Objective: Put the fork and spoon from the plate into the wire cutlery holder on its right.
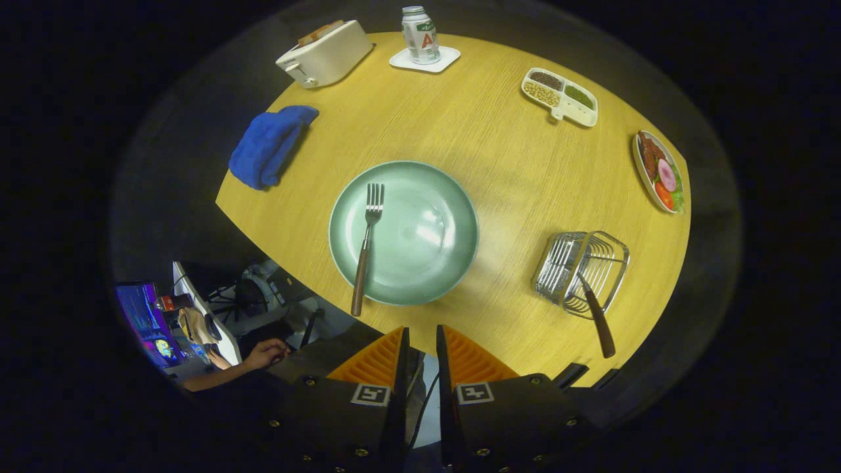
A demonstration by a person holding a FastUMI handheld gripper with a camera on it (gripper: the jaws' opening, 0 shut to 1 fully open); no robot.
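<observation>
At the middle of the round desk (499, 171) we see the green plate (420, 197), with the fork (366, 246) lying along its left side, tines away from us and handle overhanging the near rim. Right of the plate stands the wire cutlery holder (581, 272); a brown handle, probably the spoon (596, 314), leans out of it toward us. Near the plate's front rim, our gripper (420, 341) holds its jaws narrow, gripping nothing.
</observation>
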